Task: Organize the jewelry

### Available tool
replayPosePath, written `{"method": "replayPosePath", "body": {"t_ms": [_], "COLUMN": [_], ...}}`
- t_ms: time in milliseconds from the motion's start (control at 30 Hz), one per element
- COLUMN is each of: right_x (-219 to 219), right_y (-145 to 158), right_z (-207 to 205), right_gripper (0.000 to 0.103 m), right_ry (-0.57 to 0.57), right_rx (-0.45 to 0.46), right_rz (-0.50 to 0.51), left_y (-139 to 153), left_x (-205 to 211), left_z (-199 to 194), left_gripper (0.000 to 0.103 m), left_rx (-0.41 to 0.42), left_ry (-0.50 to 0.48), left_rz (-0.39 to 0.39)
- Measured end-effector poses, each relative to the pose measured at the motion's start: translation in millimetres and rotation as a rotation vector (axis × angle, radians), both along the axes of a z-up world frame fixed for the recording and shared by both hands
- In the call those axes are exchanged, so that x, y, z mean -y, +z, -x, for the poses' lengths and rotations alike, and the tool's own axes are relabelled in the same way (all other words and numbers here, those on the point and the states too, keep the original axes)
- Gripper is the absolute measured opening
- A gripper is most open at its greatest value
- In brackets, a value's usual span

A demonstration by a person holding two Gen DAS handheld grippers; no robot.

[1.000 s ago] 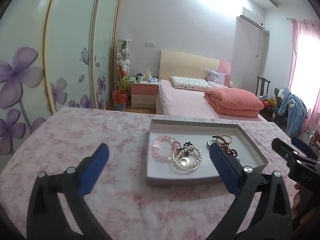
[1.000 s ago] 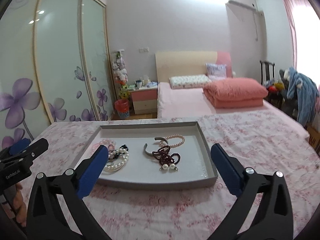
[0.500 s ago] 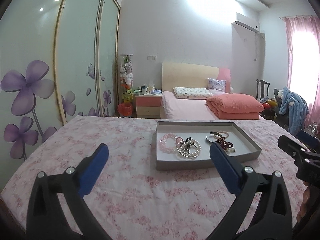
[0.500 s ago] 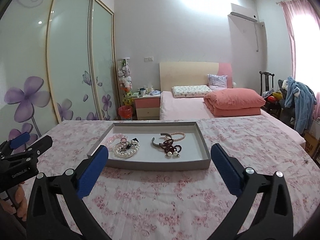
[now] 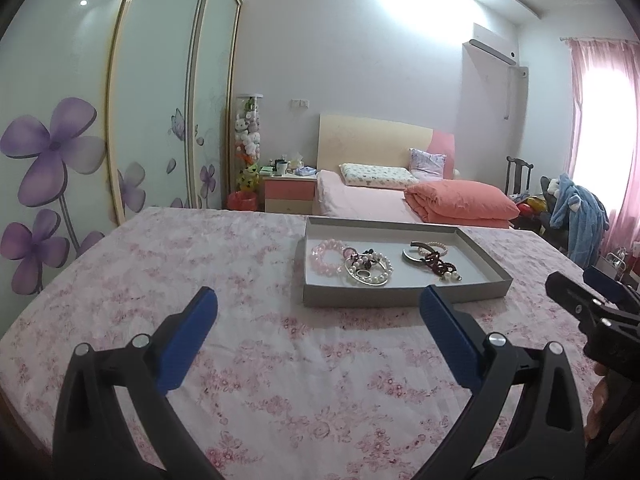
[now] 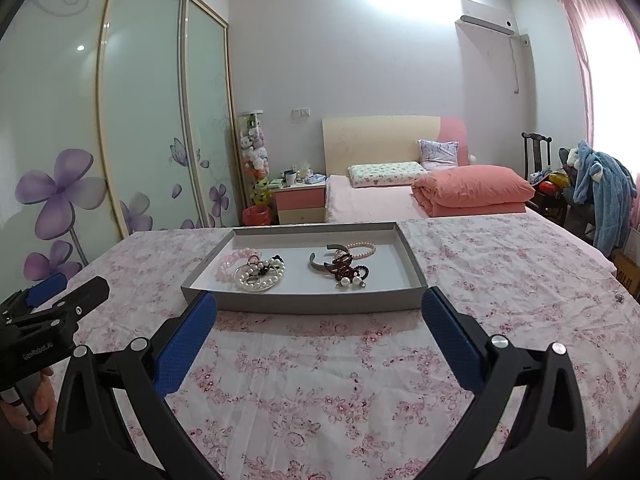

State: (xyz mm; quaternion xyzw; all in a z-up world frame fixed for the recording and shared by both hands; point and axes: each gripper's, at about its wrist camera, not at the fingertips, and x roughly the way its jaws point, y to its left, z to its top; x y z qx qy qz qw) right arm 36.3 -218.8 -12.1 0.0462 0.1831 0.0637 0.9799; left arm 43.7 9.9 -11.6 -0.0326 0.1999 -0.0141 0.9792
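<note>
Both the left gripper and the right gripper hover wide and empty. The tray lies just ahead of the jaws, its bracelets tangled; pinching one would likely drag its neighbours along.

The right tongs are cut off by the picture's edge in the left view. The little things on the nightstand are too small to tell. The beads lie tangled, so some hide others.
</note>
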Motion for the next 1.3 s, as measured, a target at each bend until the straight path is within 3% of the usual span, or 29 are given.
{"method": "replayPosePath", "body": {"t_ms": [1300], "right_x": [-1.3], "right_y": [-4.8], "right_z": [-3.5], "right_gripper": [0.101], "right_ry": [0.001], "right_rx": [-0.024], "right_rz": [-0.017], "left_y": [-8.2], "left_x": [9.9], "left_z": [-7.3], "left_gripper": [0.099], "left_rx": [-0.035], "left_ry": [-0.011], "left_rz": [-0.008]}}
